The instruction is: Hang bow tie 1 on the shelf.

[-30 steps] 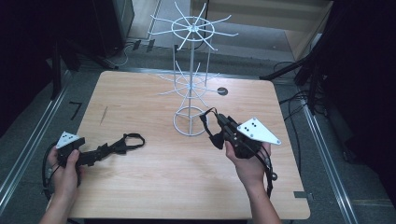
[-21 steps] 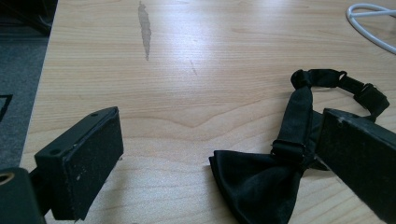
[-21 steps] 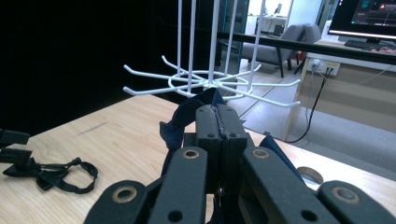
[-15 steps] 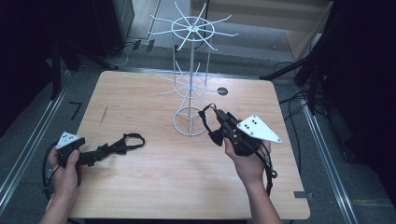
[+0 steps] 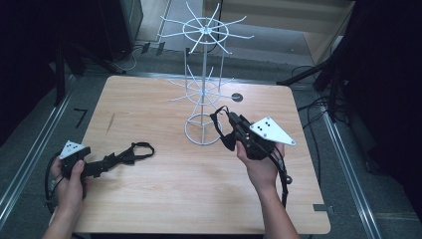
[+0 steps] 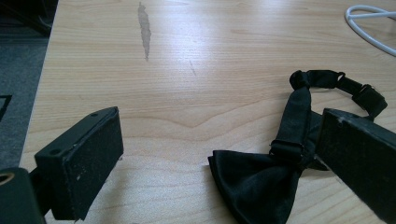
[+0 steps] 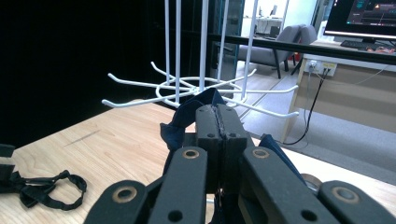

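Note:
A black bow tie (image 5: 137, 151) with its strap loop lies flat on the wooden table (image 5: 164, 204) at the left. My left gripper (image 5: 118, 158) rests low just behind it, open. In the left gripper view the bow tie (image 6: 261, 182) lies between the jaws of my left gripper (image 6: 219, 163), close to the right-hand one, with neither pad pressing it. My right gripper (image 5: 230, 119) is held above the table beside the white wire rack (image 5: 204, 89) and is shut on a dark bow tie (image 5: 222, 133) that dangles from it. In the right gripper view the jaws of my right gripper (image 7: 217, 119) meet on the dark bow tie's fabric (image 7: 180, 126), just before the rack's lower hooks (image 7: 201, 88).
The rack's ring base (image 5: 199, 142) stands at the table's middle, with hook tiers above it. A small dark disc (image 5: 237, 97) lies behind the rack. Cables (image 5: 318, 107) run on the floor to the right. Bare wood stretches along the table's front.
My right gripper has edged up and a little closer to the rack with the dark bow tie in it. The left gripper and its bow tie have not moved.

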A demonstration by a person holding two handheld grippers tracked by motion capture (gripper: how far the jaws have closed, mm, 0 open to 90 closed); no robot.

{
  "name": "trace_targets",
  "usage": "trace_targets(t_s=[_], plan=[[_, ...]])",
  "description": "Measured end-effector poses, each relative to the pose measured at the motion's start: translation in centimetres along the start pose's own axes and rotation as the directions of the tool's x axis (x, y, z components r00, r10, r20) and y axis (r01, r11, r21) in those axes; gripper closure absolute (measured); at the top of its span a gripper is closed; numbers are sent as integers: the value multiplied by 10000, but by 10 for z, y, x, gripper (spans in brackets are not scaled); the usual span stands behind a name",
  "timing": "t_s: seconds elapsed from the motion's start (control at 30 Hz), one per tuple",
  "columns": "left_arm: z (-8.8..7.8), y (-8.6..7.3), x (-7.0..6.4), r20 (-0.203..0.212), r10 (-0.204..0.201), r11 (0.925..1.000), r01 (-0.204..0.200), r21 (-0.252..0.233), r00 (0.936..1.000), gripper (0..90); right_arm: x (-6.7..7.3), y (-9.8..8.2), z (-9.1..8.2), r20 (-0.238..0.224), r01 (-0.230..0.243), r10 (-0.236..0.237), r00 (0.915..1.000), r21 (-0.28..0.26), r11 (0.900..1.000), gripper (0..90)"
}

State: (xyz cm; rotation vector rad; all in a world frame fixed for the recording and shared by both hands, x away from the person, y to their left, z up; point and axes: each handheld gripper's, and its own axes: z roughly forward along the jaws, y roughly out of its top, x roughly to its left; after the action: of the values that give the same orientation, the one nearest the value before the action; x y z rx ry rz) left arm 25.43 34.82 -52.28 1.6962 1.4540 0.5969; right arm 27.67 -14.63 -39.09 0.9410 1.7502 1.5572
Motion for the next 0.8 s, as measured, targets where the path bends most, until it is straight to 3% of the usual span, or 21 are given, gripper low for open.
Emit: trace_targets(t_s=[0.6, 0.7, 0.8], plan=[[0, 0, 0, 25, -4, 10000, 4, -10, 10000, 15, -6, -16, 16, 203, -359, 356, 9992, 175, 9992, 900], [0, 0, 0, 25, -10, 10000, 10, -4, 10000, 15, -8, -17, 21, 144, -700, 698, 9975, 136, 9975, 900], [0, 0, 0, 16, -10, 10000, 10, -38, 10000, 15, -7, -17, 26, 173, -616, 612, 9980, 225, 9978, 900]])
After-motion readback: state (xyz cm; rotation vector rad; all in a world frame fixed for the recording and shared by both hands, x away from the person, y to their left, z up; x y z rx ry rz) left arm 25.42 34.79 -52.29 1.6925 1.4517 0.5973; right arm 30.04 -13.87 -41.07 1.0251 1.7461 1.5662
